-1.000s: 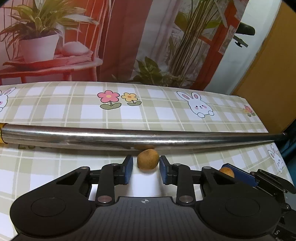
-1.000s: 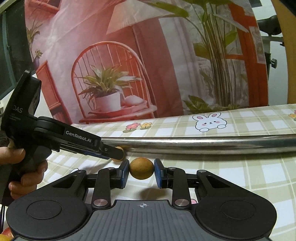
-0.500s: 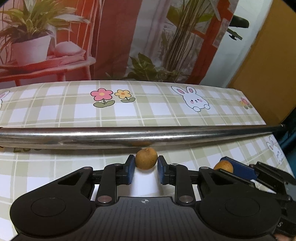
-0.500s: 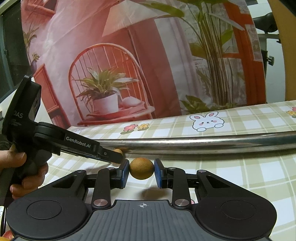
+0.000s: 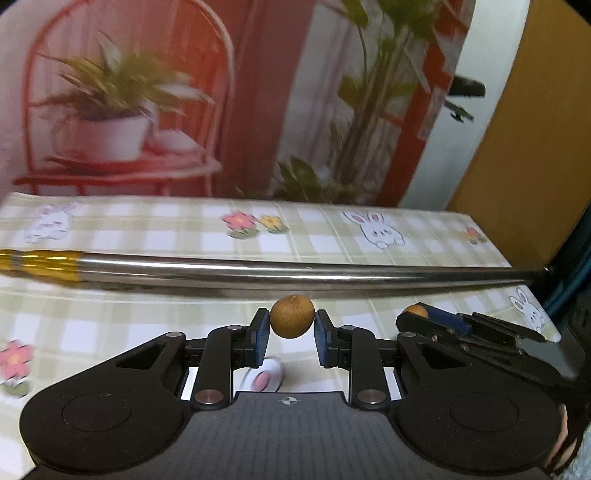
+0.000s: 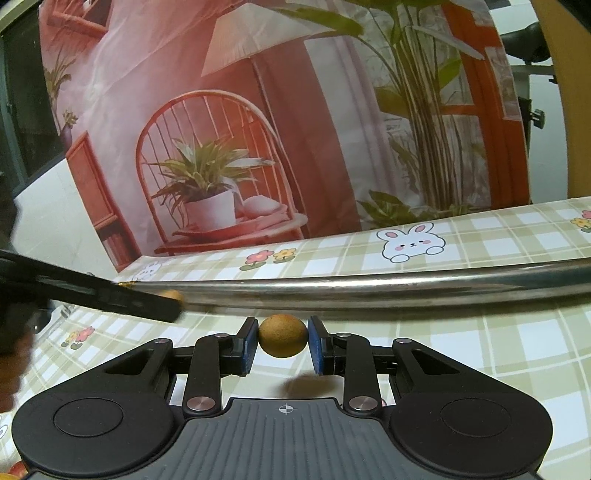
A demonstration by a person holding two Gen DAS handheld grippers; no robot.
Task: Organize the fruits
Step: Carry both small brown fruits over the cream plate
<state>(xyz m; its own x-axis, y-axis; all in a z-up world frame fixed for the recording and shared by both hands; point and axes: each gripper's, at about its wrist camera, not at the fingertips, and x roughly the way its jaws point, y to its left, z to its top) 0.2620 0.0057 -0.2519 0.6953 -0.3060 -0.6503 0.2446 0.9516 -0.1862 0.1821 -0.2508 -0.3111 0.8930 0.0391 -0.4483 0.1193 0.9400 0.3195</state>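
While both sets of fingers pinch fruit, left gripper (image 5: 291,328) holding a brown longan (image 5: 291,316), right gripper (image 6: 282,341) clamping another longan (image 6: 282,335), steel rod (image 5: 295,271) lying across the bench (image 5: 110,325)

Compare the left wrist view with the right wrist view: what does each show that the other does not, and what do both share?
Only the left wrist view shows the rod's gold end and a pink flower print at the left edge. Only the right wrist view shows a lampshade on the backdrop. Both show the steel rod, the checked tablecloth, and each gripper, left gripper and right gripper, shut on a small brown fruit.
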